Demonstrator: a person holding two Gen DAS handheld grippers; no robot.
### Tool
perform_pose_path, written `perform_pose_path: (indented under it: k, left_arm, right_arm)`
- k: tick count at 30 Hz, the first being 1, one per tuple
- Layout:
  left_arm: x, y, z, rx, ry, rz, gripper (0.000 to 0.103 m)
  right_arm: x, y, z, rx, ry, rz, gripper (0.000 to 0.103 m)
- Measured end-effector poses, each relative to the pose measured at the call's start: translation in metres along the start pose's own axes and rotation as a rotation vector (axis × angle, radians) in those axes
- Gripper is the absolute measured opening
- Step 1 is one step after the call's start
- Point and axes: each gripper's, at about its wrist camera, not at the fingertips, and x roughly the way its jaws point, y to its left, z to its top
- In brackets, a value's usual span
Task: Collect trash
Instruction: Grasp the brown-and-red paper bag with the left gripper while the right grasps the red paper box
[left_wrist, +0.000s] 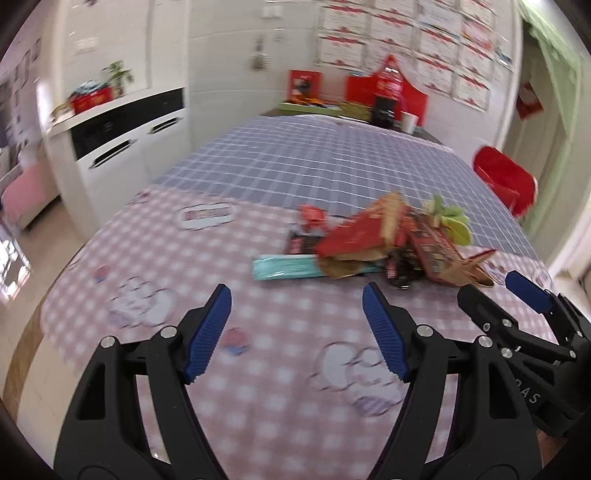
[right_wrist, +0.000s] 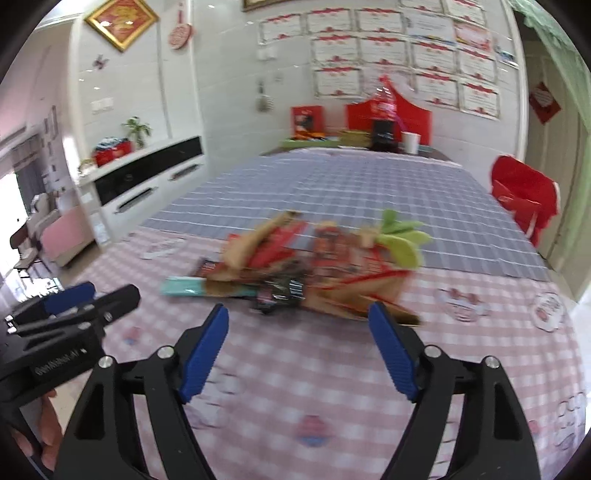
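Observation:
A pile of trash (left_wrist: 373, 240) lies on the pink checked tablecloth (left_wrist: 258, 369): a teal wrapper (left_wrist: 284, 266), torn red and brown cardboard (left_wrist: 354, 236), dark snack wrappers (left_wrist: 301, 243) and green scraps (left_wrist: 456, 225). My left gripper (left_wrist: 296, 291) hovers open just short of the teal wrapper, with nothing between its fingers. My right gripper (right_wrist: 298, 309) is open and empty too, close in front of the pile (right_wrist: 306, 266), its right fingertip near the cardboard edge. Each gripper shows in the other's view: the right gripper (left_wrist: 487, 286) at right, the left gripper (right_wrist: 110, 291) at left.
The far half of the table has a blue-grey checked cloth (left_wrist: 332, 162), with a white cup (left_wrist: 409, 122) and red boxes (left_wrist: 384, 85) at its end. A red bag (left_wrist: 506, 181) hangs right of the table. A white cabinet (left_wrist: 122, 147) stands left. A hand (right_wrist: 48, 435) holds the left gripper.

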Motion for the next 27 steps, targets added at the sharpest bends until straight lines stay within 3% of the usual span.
perform_pose_path:
  k: [8,13,22,27]
  left_arm:
    - [0.041,-0.044,0.012,0.111,0.032,0.045,0.073]
    - [0.064,-0.051,0.017,0.127,0.057,0.054,0.073]
    - [0.091,-0.057,0.035,0.128,0.064,0.039,0.073]
    - [0.103,-0.065,0.044,0.149,0.068,0.024,0.072]
  right_arm:
    - [0.036,-0.042,-0.003,-0.053,0.105,-0.067,0.081]
    - [0.061,-0.054,0.008,-0.101,0.186,-0.061,0.082]
    - [0.089,-0.046,0.023,-0.148,0.219,0.009,0.081]
    - [0.098,-0.044,0.024,-0.131,0.249,0.066,0.051]
